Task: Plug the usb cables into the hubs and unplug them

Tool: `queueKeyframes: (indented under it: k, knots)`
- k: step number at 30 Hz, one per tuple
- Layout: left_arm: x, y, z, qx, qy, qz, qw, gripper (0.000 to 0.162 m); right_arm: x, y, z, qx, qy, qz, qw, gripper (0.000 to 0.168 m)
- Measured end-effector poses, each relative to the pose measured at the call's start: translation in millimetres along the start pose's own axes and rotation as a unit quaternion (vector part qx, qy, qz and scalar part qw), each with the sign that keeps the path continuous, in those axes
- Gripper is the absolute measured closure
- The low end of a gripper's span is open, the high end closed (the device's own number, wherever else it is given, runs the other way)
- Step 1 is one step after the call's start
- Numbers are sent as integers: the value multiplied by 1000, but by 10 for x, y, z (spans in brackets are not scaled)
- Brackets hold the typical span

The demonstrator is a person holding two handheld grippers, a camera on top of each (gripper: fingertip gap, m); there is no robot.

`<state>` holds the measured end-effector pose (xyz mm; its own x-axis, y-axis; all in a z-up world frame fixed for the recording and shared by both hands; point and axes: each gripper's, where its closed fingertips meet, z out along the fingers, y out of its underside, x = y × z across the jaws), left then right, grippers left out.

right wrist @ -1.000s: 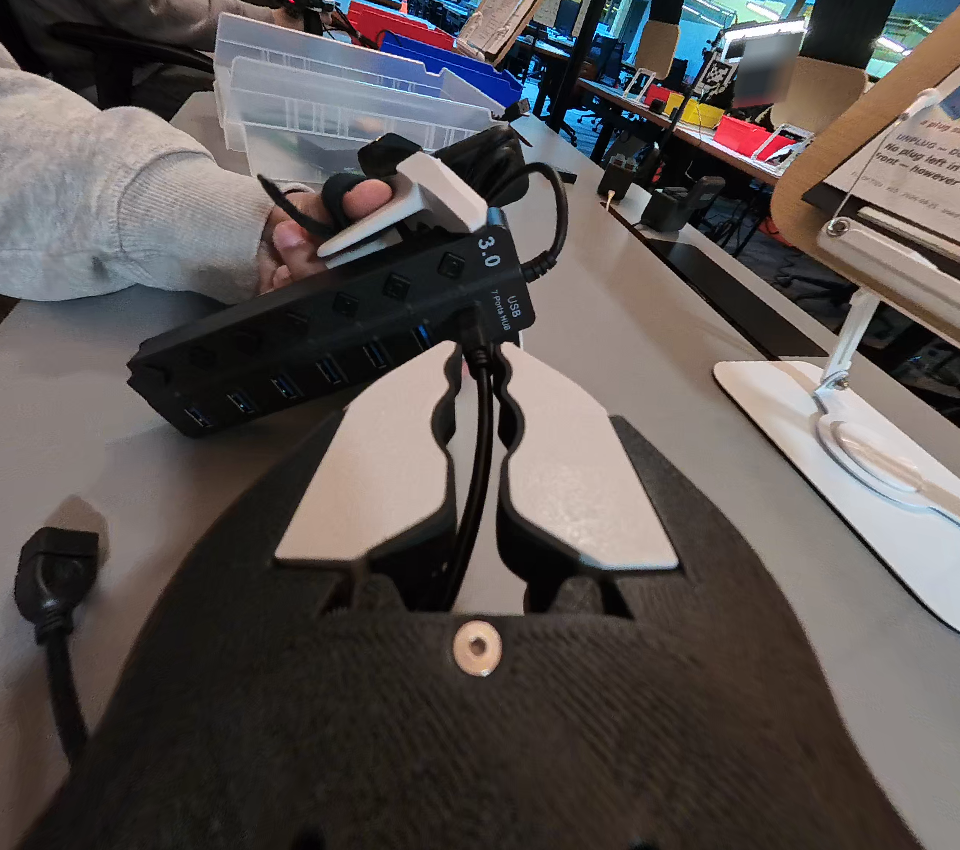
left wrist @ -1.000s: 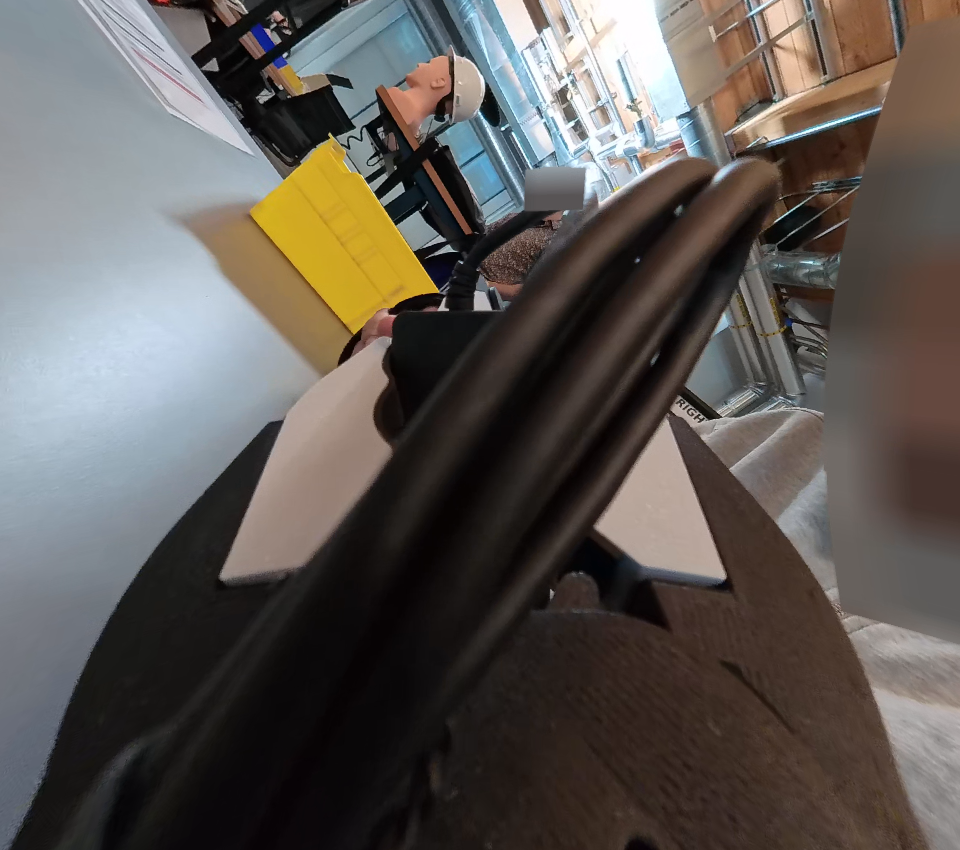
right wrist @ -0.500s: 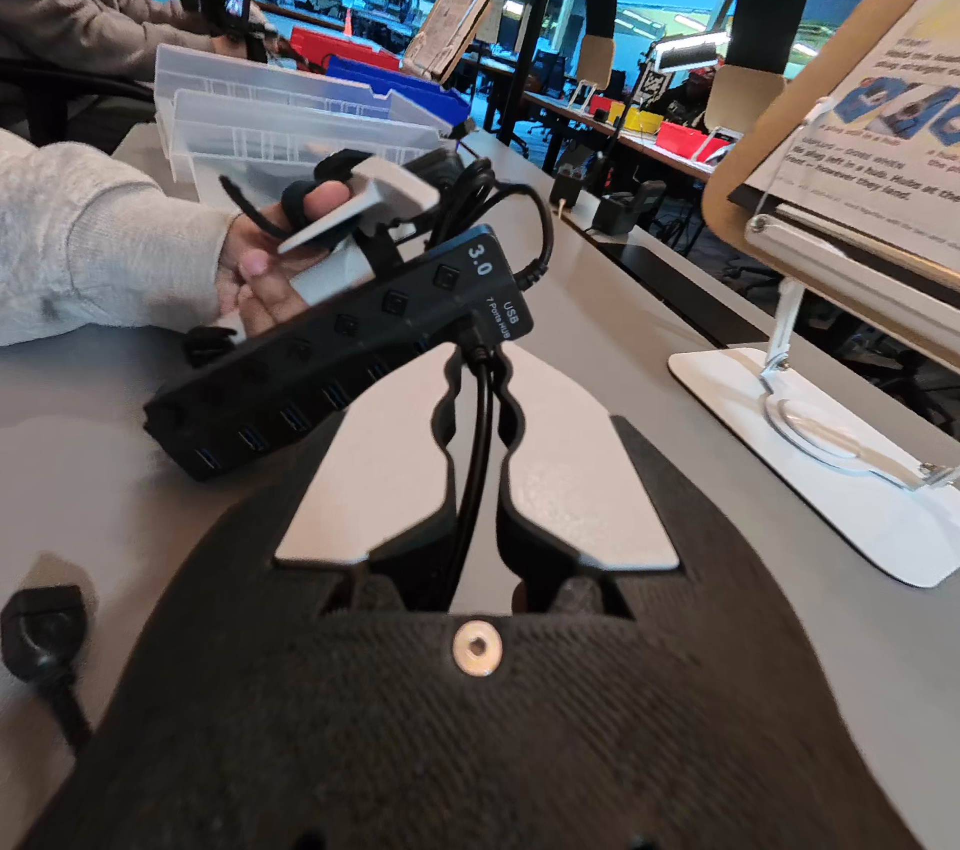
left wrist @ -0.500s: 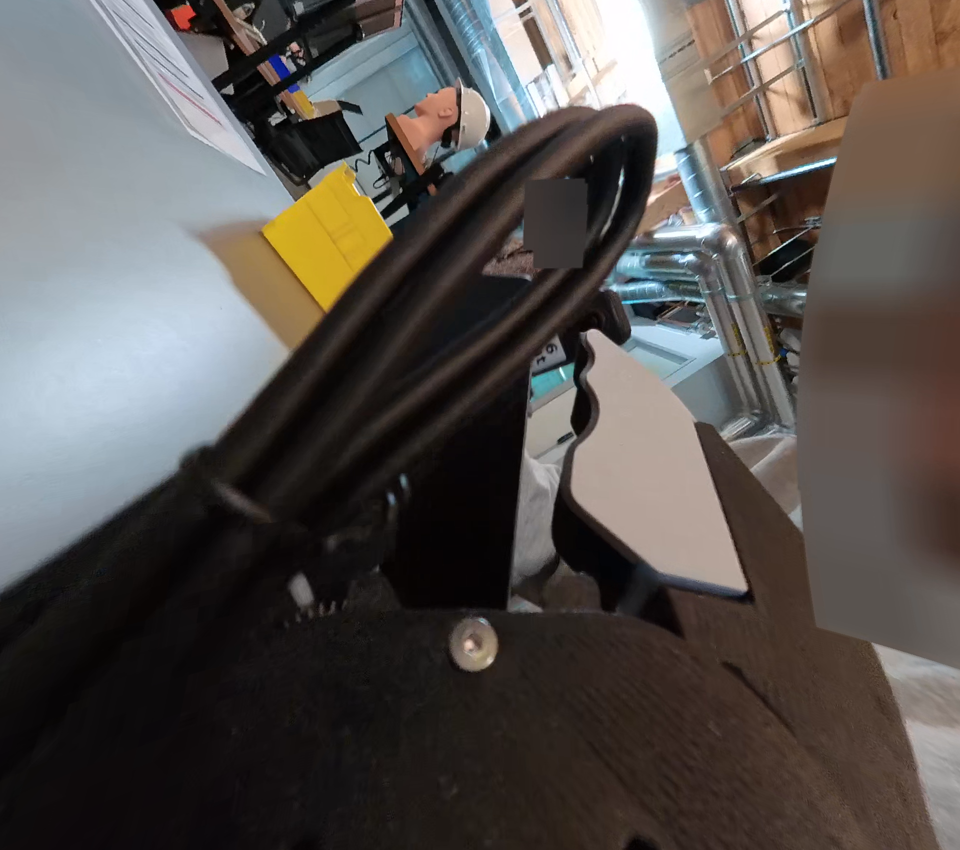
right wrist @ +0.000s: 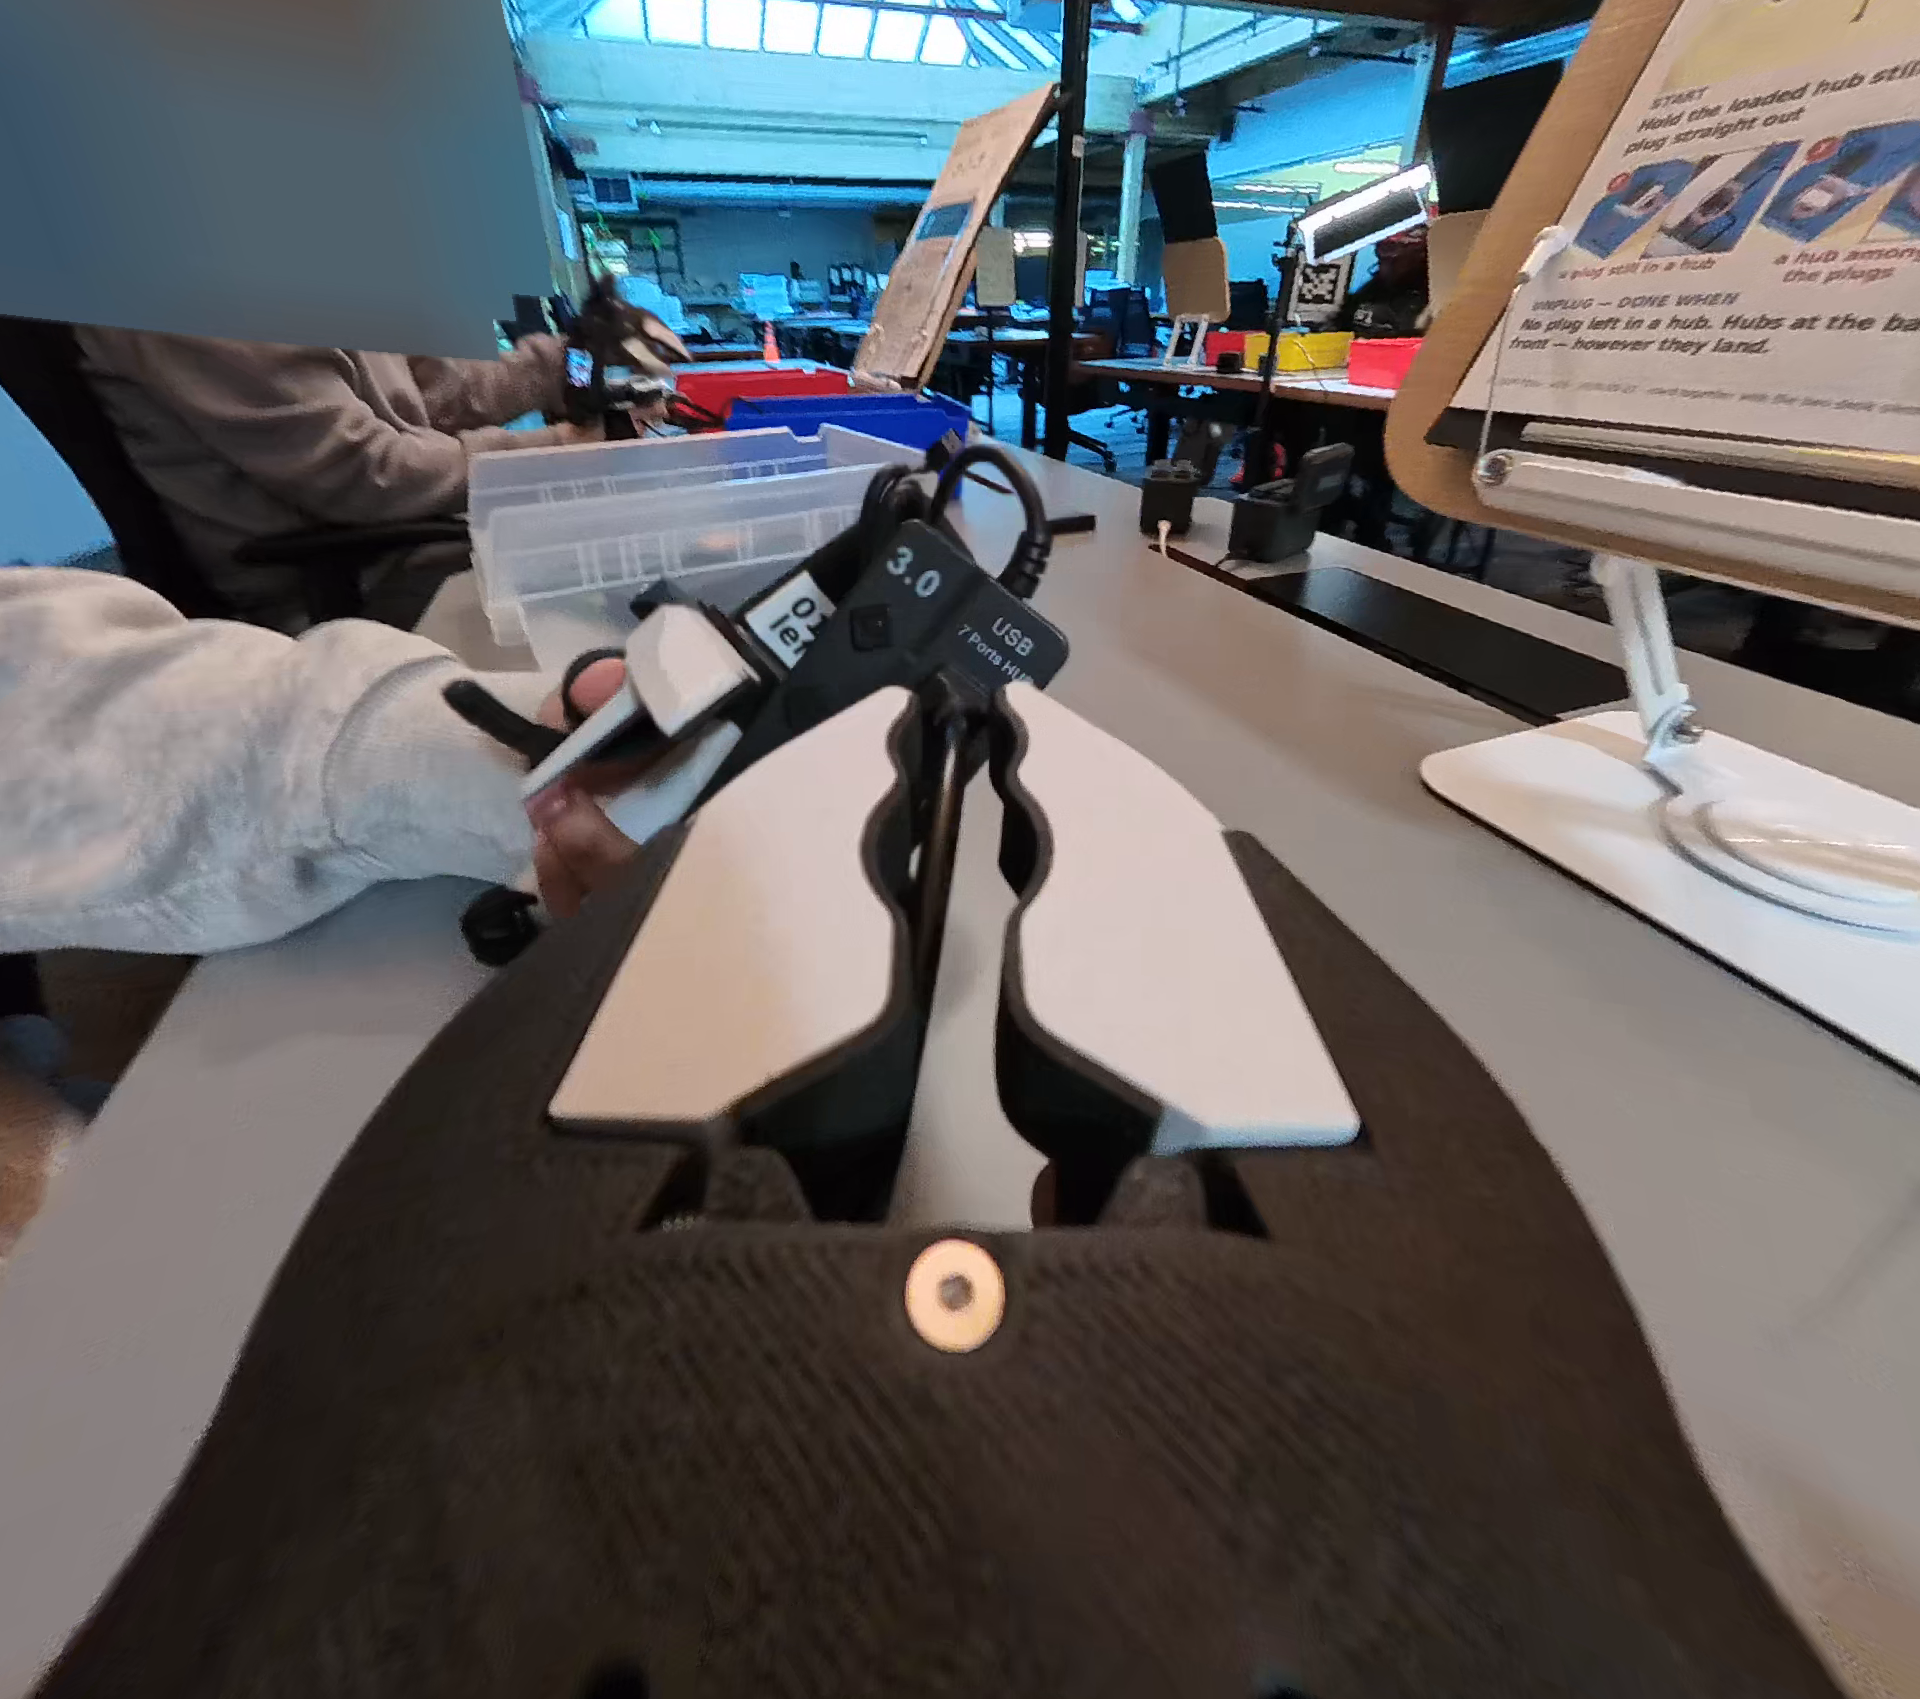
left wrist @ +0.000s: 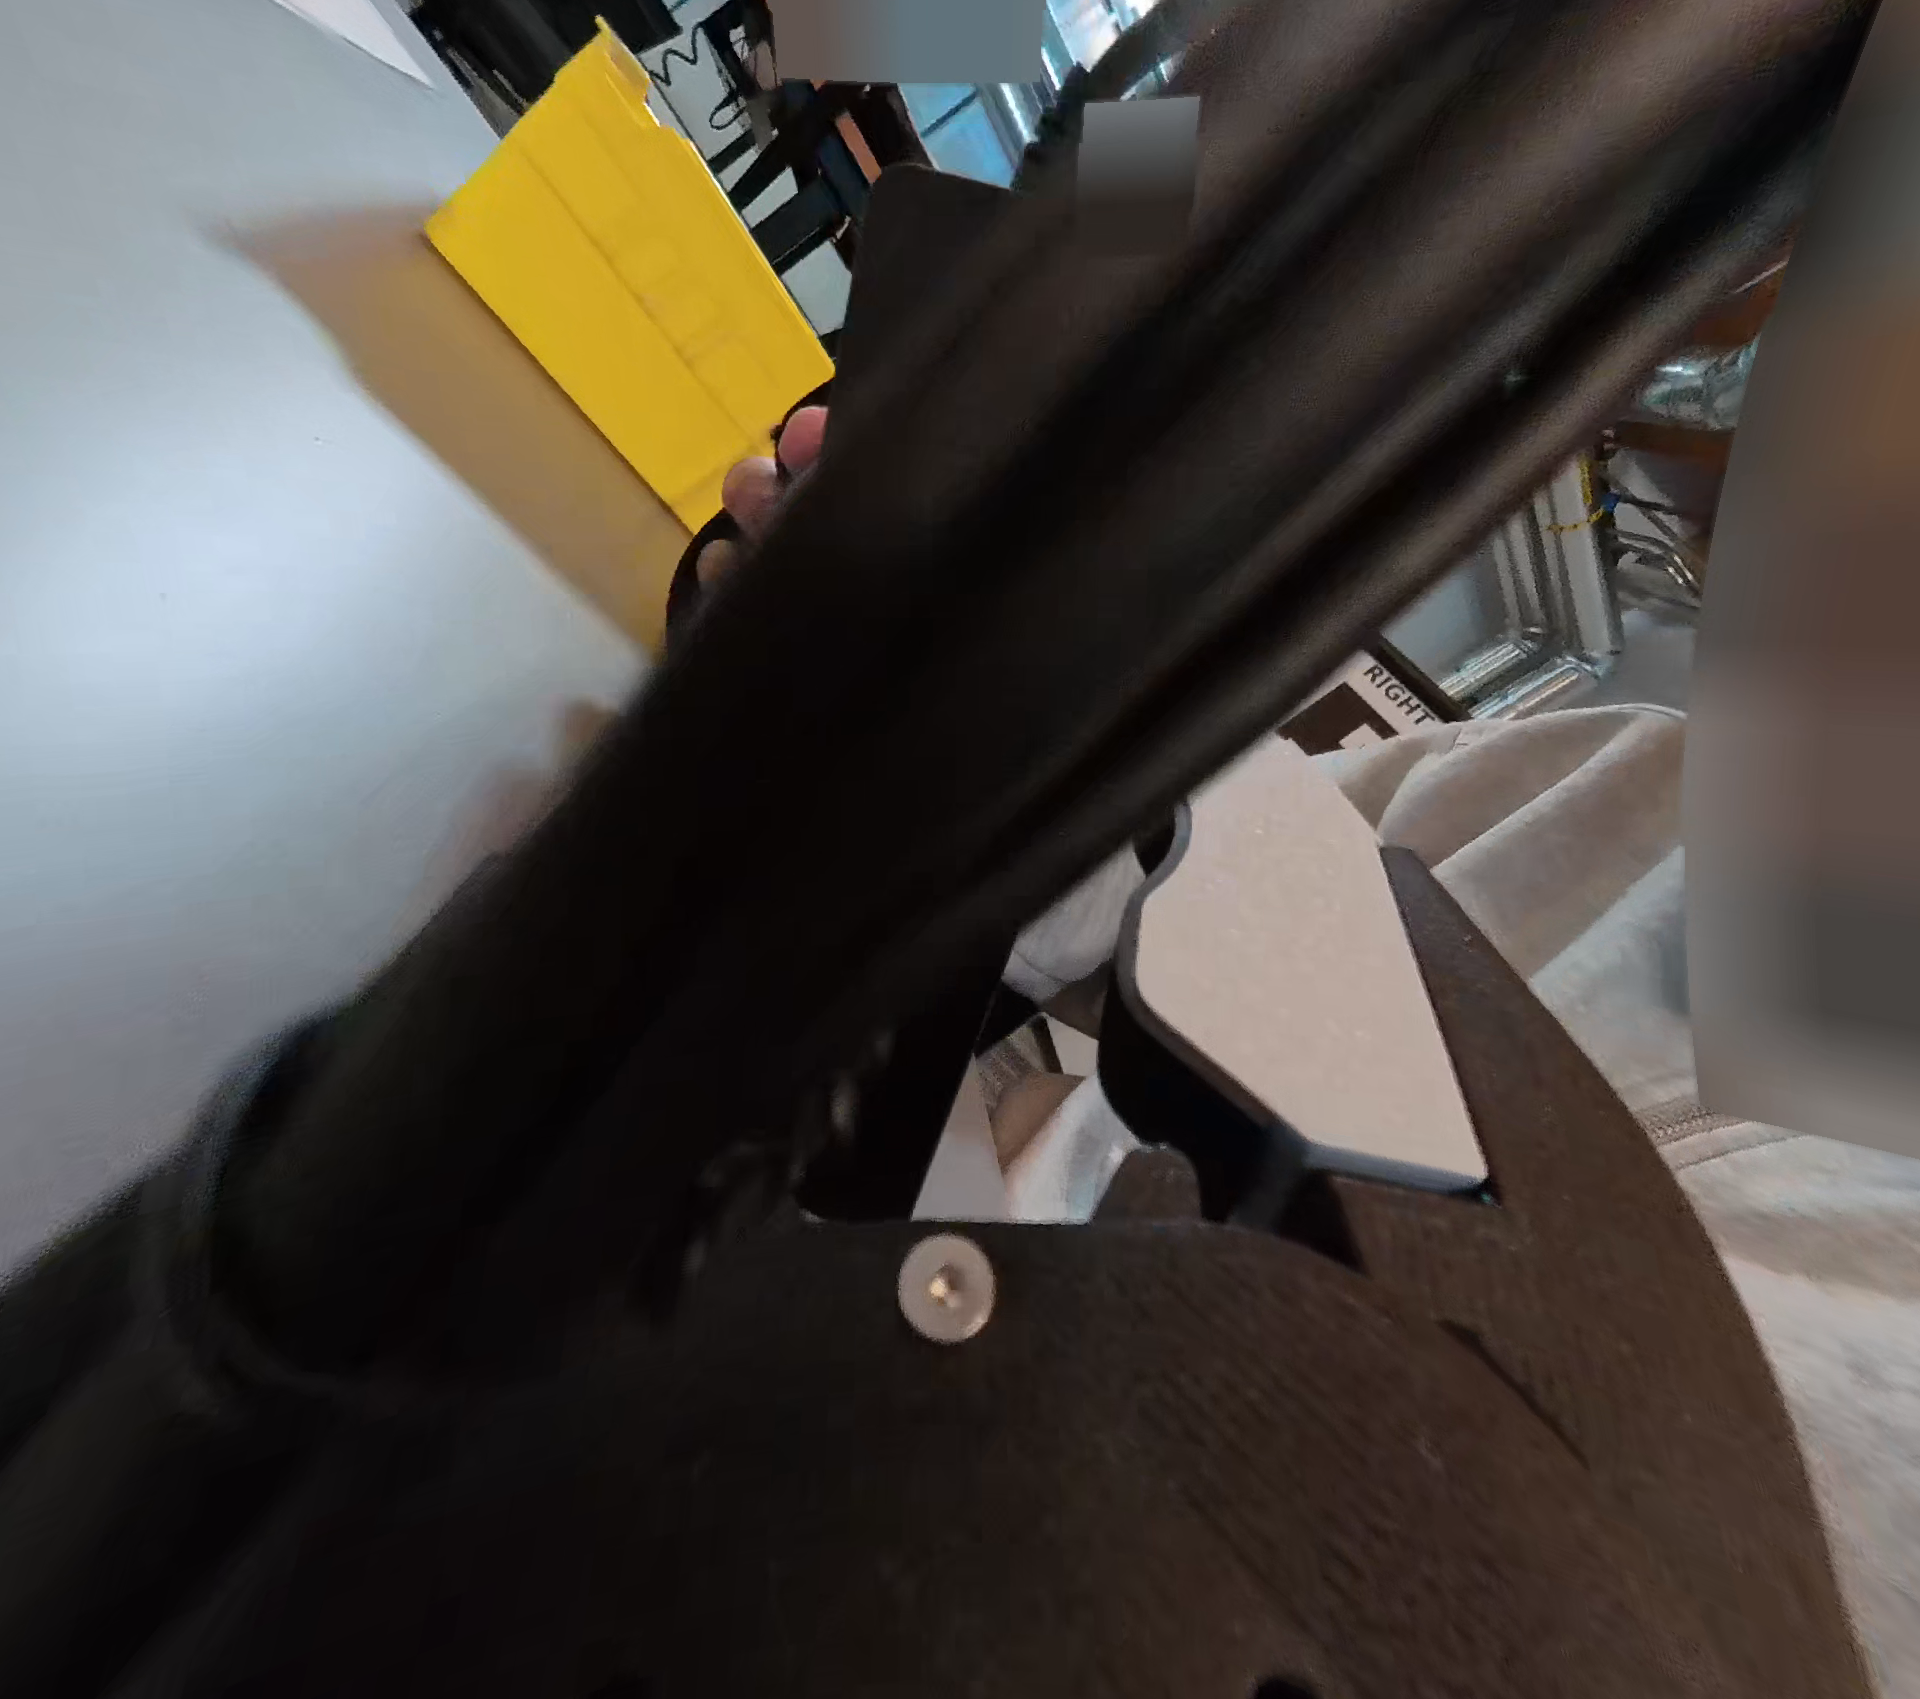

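1. Right gripper (right wrist: 951, 776): black, coarse-textured printed body, fanning wide toward the camera.
2. Silver round screw (right wrist: 954, 1294) set at the body's centre, just behind the jaws.
3. Two flat white fingers (right wrist: 1174, 963) ahead of the screw, inner edges black and wavy.
4. Left gripper (left wrist: 1039, 1005): same black textured body, same silver screw (left wrist: 945, 1288), one white finger (left wrist: 1299, 974) showing to the right of it.
5. Light grey knit sleeve (right wrist: 208, 766) with ribbed cuff, left of the right gripper.
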<state>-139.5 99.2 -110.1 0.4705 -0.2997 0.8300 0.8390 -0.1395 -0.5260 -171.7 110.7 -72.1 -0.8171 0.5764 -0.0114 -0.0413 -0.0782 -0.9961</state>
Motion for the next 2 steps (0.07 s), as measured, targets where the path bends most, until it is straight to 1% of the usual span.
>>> queueKeyframes:
  k: [1, 2]
  knots:
    - [9, 4, 6, 0, 1, 5, 1000, 89, -4, -17, -5, 7, -6, 12, 1000, 156]
    - [19, 7, 9, -1, 3, 10, 1000, 91, -1, -32, -9, 13, -11, 23, 1000, 156]
